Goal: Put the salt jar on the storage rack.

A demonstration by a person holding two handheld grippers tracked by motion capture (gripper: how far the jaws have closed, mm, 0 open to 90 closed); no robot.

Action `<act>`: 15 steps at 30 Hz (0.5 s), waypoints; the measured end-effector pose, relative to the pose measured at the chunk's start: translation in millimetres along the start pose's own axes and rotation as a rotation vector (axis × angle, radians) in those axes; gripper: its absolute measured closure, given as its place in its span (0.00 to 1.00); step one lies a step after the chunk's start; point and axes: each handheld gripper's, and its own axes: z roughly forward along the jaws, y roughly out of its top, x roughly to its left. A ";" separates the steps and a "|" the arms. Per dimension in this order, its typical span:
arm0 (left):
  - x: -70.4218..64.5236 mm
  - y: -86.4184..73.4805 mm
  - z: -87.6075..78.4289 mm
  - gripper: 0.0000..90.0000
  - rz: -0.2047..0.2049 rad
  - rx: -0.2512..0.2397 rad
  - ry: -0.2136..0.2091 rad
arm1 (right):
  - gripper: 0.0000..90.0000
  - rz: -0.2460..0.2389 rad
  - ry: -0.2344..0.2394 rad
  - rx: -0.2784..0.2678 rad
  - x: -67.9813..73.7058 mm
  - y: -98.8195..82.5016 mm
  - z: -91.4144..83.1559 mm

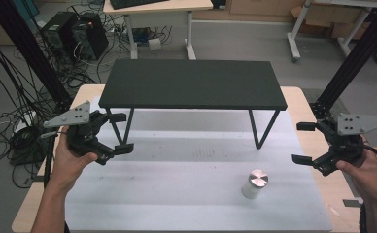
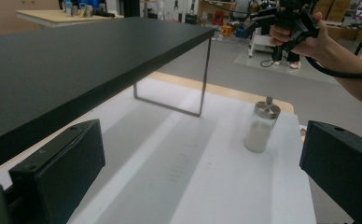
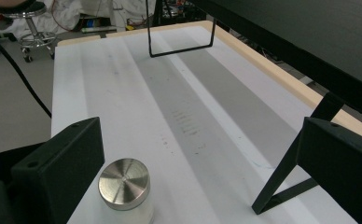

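both my left gripper and right gripper gape empty; a careless swing could topple the jar; it stands free by the black shelf

Both hand-held grippers agape, apart.

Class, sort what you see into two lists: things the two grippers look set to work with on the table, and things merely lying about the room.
Likely in the job:
jar
black shelf
left gripper, open
right gripper, open

Lying about:
computer towers
floor cables
far desk
stool
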 end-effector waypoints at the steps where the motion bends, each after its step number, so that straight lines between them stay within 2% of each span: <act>1: 0.0 0.0 0.0 0.00 0.000 0.000 0.000 | 0.01 0.000 0.000 0.000 0.0 0.0 0.0; 15: -2.2 -0.1 -1.3 0.00 0.007 -0.001 -0.005 | 0.01 -0.003 -0.001 -0.006 3.4 -1.0 0.2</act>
